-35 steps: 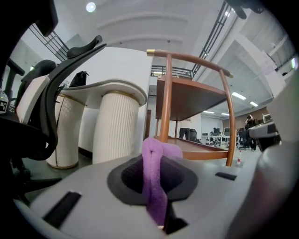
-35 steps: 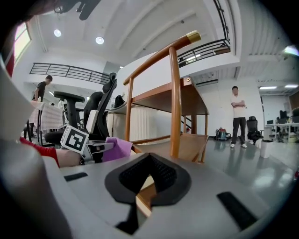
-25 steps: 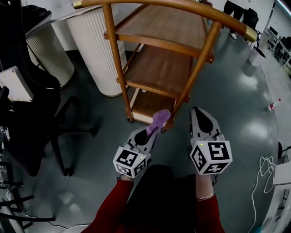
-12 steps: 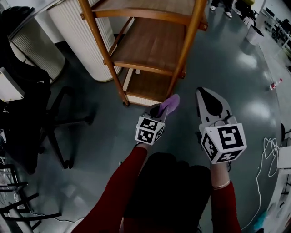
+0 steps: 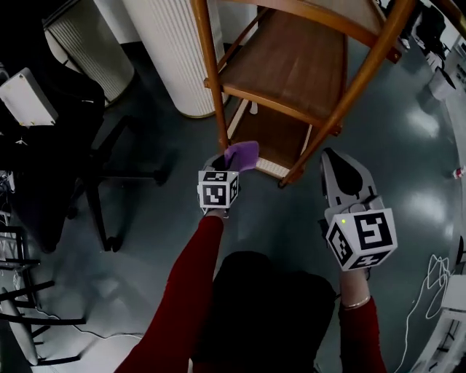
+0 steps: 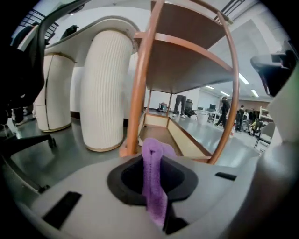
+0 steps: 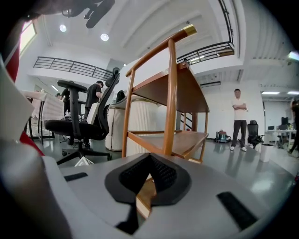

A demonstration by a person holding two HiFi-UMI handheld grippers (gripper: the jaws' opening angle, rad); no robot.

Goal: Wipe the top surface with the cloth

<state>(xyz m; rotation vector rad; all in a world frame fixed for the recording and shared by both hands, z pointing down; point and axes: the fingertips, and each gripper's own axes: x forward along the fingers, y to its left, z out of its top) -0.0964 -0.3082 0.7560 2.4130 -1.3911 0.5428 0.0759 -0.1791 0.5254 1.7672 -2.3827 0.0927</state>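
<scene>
A purple cloth (image 5: pixel 242 155) hangs pinched in my left gripper (image 5: pixel 231 163), which is shut on it just in front of the wooden shelf cart's near left post (image 5: pixel 211 80). In the left gripper view the cloth (image 6: pixel 154 182) droops between the jaws, with the cart's bottom tier (image 6: pixel 156 135) beyond it. The top shelf (image 5: pixel 357 13) lies at the head view's upper edge, well above both grippers. My right gripper (image 5: pixel 333 156) is shut and empty, beside the cart's near right post (image 5: pixel 342 109). From the right gripper (image 7: pixel 149 158) view, the cart (image 7: pixel 170 93) rises straight ahead.
A black office chair (image 5: pixel 65 146) stands on the left. Two white ribbed columns (image 5: pixel 171 51) stand behind the cart's left side. Cables (image 5: pixel 437 280) lie on the grey floor at right. A person (image 7: pixel 239 119) stands far off.
The left gripper has carried the cloth forward and left, up to the cart's near left post. The cart now sits closer and more to the right. The right gripper has held its place.
</scene>
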